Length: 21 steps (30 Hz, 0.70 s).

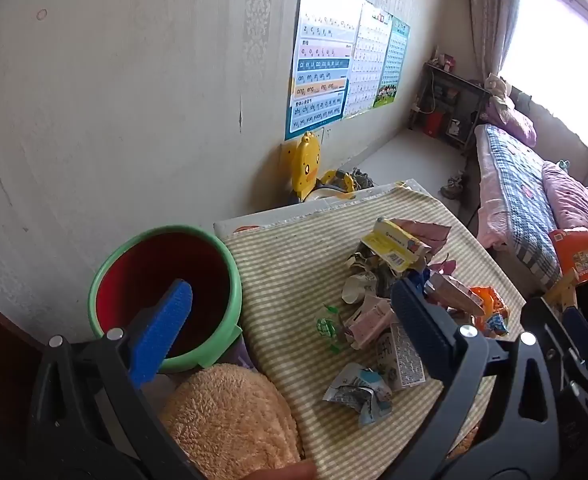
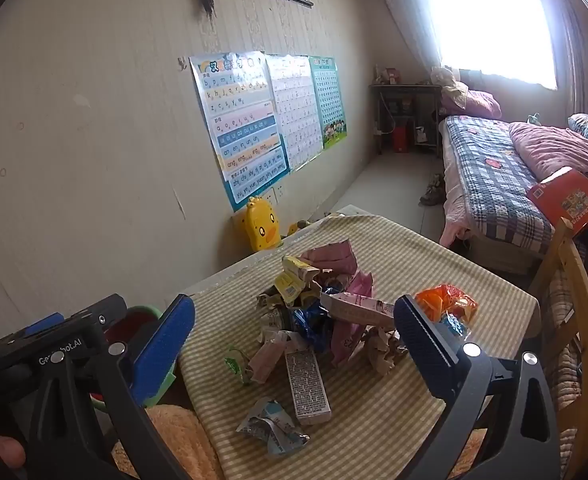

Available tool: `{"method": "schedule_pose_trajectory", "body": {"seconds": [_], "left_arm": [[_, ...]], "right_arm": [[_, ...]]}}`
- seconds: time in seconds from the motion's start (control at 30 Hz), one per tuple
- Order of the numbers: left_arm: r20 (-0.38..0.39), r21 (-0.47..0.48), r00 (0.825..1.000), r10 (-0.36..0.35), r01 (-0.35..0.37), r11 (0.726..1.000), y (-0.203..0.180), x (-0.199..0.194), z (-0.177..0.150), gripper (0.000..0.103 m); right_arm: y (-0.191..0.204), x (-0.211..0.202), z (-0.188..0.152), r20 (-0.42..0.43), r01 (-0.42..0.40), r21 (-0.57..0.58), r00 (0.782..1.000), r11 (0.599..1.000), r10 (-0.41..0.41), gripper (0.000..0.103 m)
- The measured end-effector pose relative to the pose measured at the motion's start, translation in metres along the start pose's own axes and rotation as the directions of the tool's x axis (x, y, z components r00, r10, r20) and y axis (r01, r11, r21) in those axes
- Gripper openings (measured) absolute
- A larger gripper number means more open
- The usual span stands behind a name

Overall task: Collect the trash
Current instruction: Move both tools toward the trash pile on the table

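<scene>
Both the left claw (image 1: 290, 320) and the right claw (image 2: 294, 340) hang spread and empty. The trash pile (image 2: 322, 312) sits mid-surface, straight ahead of the right claw, which looks nearer; the bin (image 1: 166, 296) stands off the surface's left edge.

Striped-cloth table (image 2: 434, 264) under trash pile (image 2: 326, 312)

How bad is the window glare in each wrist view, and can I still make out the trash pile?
Right wrist: window blown out white, hazing the bed; trash pile evenly lit and readable. Left wrist: window overexposed at the frame edge, pile clear. Both views show fisheye bending at the edges.
</scene>
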<state>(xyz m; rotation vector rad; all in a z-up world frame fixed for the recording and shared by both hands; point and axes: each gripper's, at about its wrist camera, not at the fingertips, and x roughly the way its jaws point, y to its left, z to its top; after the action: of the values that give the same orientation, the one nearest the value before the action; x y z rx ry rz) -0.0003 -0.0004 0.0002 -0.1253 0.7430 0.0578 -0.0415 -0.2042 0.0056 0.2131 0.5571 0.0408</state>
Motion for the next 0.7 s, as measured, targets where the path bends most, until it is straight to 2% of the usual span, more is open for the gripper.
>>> {"method": "schedule_pose_trajectory", "body": {"seconds": [0.1,0.2,0.47,0.63,0.7], "left_arm": [[0.014,0.015,1.0,0.019,-0.02,1.0,-0.002,0.002,0.0,0.098],[0.037,0.002,0.999,-0.022,0.022,1.0,-0.002,-0.002,-0.003,0.098],[0.047,0.039,0.999,0.012,-0.014,0.999,-0.012,-0.002,-0.004,0.098],[0.115,0.106,0.99,0.085,-0.097,0.99,-0.017,-0.003,-0.01,0.098],[0.131,0.121,0.987,0.093,-0.109,0.987,-0.018,-0.002,-0.01,0.098]], "right_arm": [[0.001,-0.003,0.0,0.012,0.01,-0.011,1.0,1.0,-0.01,0.096],[0.0,-0.003,0.002,0.011,0.007,-0.009,1.0,1.0,-0.007,0.096],[0.0,-0.002,0.002,0.017,0.008,0.003,1.0,1.0,-0.008,0.096],[-0.003,-0.002,0.0,0.02,0.006,0.008,1.0,1.0,-0.006,0.096],[-0.003,-0.002,0.0,0.02,0.008,0.01,1.0,1.0,-0.008,0.096]]}}
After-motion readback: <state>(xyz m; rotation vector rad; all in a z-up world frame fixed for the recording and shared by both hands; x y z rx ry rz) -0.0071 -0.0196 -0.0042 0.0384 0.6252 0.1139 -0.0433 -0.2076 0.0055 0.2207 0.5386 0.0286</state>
